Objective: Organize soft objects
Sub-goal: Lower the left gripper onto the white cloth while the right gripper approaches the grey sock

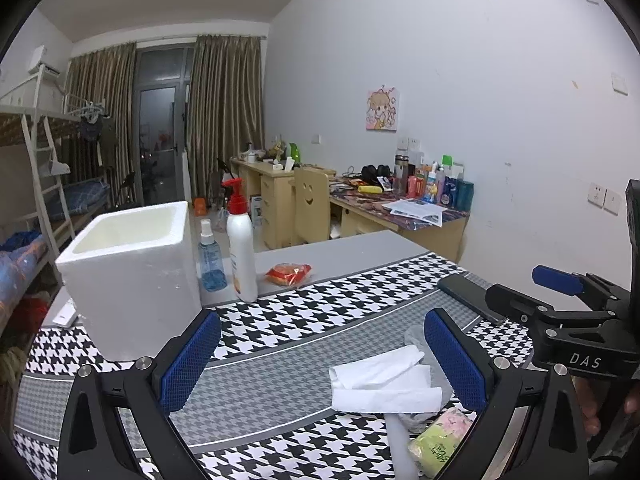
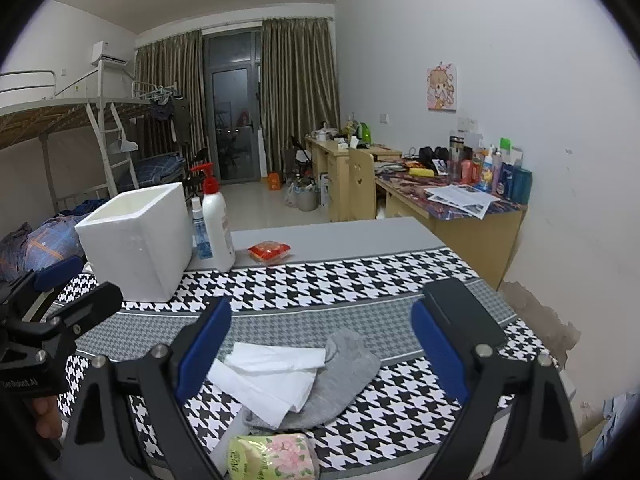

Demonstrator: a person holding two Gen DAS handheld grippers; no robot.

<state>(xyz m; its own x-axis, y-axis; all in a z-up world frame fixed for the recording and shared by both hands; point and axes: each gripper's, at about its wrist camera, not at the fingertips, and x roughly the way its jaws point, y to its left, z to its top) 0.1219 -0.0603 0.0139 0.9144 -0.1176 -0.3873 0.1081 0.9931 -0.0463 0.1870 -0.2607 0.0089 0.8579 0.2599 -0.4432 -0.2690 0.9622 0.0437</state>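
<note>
- The step in hand looks like the approach: both tongs hang above the soft pile on the bench (image 2: 400, 236), and nothing is lifted yet.
- Left tongs (image 1: 322, 364): released, jaws spread wide and empty. The white tissues (image 1: 384, 380) lie between its tips, nearer the right-hand one; the grey sock (image 1: 416, 338) peeks from behind that same tip.
- Right tongs (image 2: 322, 354): also released and empty. The white tissues (image 2: 272, 376) and grey sock (image 2: 344, 372) lie between its tips, tissues toward the left one and overlapping the sock.
- A green floral tissue pack (image 2: 272, 456) sits close under the right tongs, touching the edge of the pile; from the left wrist it shows low beside the right-hand tip (image 1: 436, 440).
- The white foam box (image 2: 140, 240) stands ahead and left of both tongs, open on top, probably the place for the soft things.
- A dark flat case (image 2: 464, 312) lies behind the right tongs' right-hand tip.
- Next move, as I judge it: lower one pair of tongs over the tissues, pinch only that top layer so the sock stays down, then carry it to the box.
</note>
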